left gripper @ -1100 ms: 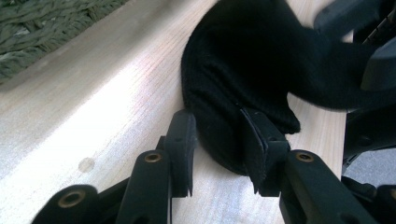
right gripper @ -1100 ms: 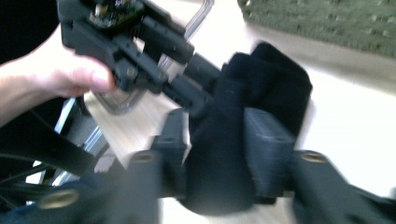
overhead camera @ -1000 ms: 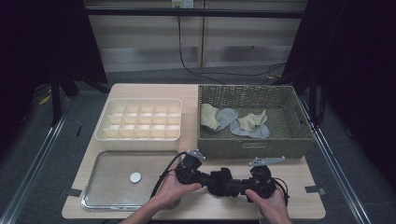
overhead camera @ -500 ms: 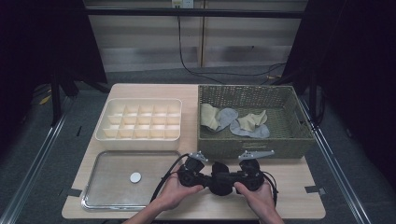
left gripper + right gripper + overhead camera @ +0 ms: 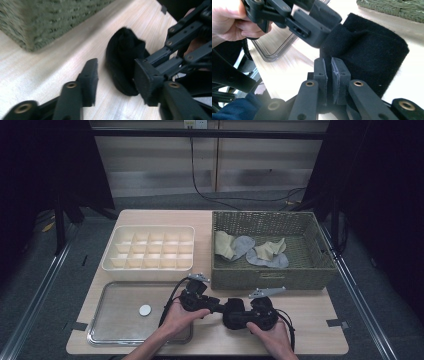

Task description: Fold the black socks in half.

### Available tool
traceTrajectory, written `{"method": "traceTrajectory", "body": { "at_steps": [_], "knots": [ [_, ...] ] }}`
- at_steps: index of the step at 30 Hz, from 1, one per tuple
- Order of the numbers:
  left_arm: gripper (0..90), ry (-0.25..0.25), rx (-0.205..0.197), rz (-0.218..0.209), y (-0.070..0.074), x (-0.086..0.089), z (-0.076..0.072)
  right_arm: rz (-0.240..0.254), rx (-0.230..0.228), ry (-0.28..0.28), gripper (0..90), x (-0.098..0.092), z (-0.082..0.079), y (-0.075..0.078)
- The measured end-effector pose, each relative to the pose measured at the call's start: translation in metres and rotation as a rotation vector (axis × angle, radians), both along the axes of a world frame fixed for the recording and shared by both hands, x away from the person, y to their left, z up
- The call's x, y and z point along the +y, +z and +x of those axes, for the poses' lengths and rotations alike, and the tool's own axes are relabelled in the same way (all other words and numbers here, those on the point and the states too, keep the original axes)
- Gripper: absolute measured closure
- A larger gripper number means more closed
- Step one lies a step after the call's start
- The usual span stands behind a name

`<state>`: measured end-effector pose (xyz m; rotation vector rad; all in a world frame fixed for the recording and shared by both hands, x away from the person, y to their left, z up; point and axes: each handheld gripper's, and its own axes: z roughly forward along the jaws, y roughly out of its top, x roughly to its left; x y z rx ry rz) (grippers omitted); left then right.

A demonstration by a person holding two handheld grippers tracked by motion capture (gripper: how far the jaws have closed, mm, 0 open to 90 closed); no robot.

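A black rolled sock (image 5: 234, 314) lies on the wooden table in front of the basket, between my two grippers. In the right gripper view my right gripper (image 5: 329, 67) is shut on the near edge of the black sock (image 5: 367, 50), its pads almost together. My left gripper (image 5: 116, 72) points at the sock (image 5: 122, 60) from the other side. Its jaws have just been opening and stand apart, one pad close beside the sock without pressing on it. The high view shows the left gripper (image 5: 216, 305) and the right gripper (image 5: 246, 316) facing each other.
A woven green basket (image 5: 270, 276) with several pale socks (image 5: 250, 251) stands just behind the grippers. A cream compartment tray (image 5: 150, 266) is at the back left. A clear tray (image 5: 107, 332) holding a small white disc (image 5: 145, 310) lies at the front left.
The right gripper has come left toward the left gripper, so the two now meet at the black sock. The left gripper's jaws have spread apart.
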<state>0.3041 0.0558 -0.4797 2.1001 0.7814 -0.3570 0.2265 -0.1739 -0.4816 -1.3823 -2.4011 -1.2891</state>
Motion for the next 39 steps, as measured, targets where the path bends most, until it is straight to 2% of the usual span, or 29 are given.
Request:
{"method": "traceTrajectory", "body": {
  "at_steps": [3,5,6,9,10,13,14,19,20,22,27,29,33,39],
  "knots": [
    [49.1,0.001,-0.003,-0.045,0.008,-0.003,0.002,0.000,-0.009,0.007,80.7,0.000,0.000,0.001],
    [48.4,0.007,0.002,-0.029,0.007,-0.008,0.001,0.000,-0.013,0.014,79.0,0.000,-0.001,0.002],
    [48.4,0.004,0.016,-0.022,0.004,-0.010,0.001,0.000,-0.012,0.018,78.5,0.000,-0.001,0.002],
    [47.7,0.001,-0.014,0.045,-0.002,-0.013,-0.002,0.007,-0.025,0.023,73.7,-0.005,-0.006,0.010],
    [47.1,0.010,-0.001,0.025,-0.004,-0.013,-0.002,0.009,-0.018,0.032,72.7,-0.007,-0.007,0.011],
    [47.5,0.005,-0.008,0.037,-0.006,-0.014,-0.004,0.022,0.001,0.026,70.0,-0.012,-0.010,0.013],
    [47.7,0.005,-0.011,0.043,-0.006,-0.014,-0.003,0.033,-0.005,0.020,68.4,-0.015,-0.011,0.016],
    [48.6,0.006,-0.020,0.062,-0.007,-0.012,-0.001,0.057,-0.029,-0.016,74.7,-0.034,-0.018,0.026],
    [48.6,0.012,-0.021,0.069,-0.008,-0.012,-0.001,0.053,-0.022,-0.029,77.1,-0.038,-0.019,0.025],
    [47.7,0.009,-0.008,0.052,-0.009,-0.013,0.000,0.023,0.003,-0.043,78.9,-0.043,-0.019,0.018],
    [44.6,0.009,0.005,0.049,-0.011,-0.016,-0.001,-0.012,0.037,-0.014,82.5,-0.032,-0.018,0.004],
    [40.5,-0.003,0.018,0.026,-0.011,-0.015,-0.002,-0.028,0.052,-0.010,83.3,-0.027,-0.018,-0.001],
    [37.6,-0.030,0.065,0.017,-0.018,-0.018,-0.005,-0.042,0.057,-0.009,84.7,-0.025,-0.016,-0.004],
    [38.7,-0.061,0.076,0.012,-0.020,-0.022,-0.007,-0.059,0.059,-0.024,86.5,-0.025,-0.014,-0.008]
  ]
}}
